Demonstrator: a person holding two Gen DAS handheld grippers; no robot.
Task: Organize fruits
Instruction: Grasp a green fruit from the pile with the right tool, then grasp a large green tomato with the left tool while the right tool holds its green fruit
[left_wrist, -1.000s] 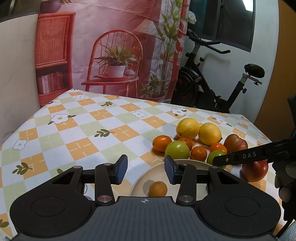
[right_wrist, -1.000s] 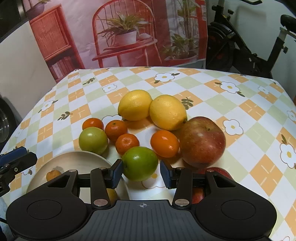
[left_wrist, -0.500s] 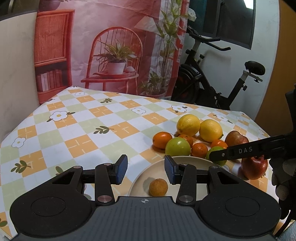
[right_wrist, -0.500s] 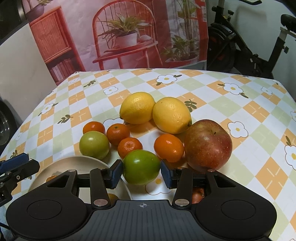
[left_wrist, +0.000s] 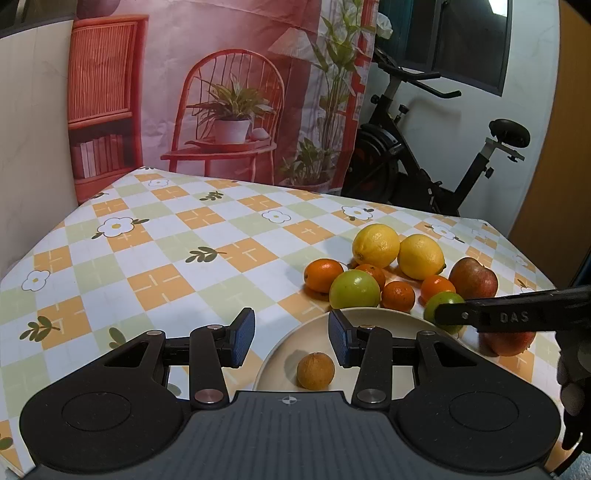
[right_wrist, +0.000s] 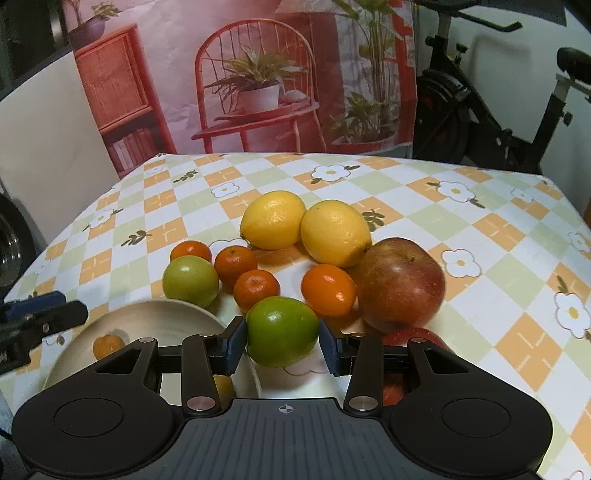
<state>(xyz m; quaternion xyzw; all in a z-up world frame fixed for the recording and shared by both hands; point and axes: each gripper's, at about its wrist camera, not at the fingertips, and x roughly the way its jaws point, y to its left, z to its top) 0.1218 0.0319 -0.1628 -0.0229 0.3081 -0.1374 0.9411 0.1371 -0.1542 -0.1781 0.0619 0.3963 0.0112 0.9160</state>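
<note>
Covering table: checkered floral cloth (left_wrist: 155, 236); exercise bike (left_wrist: 424, 155) behind.

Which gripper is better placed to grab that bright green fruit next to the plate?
Right. The right gripper already straddles the green fruit, jaws closing around it. The left gripper hovers empty over the plate.

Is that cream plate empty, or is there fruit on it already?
Not empty: the plate holds one small brownish-orange fruit.
</note>
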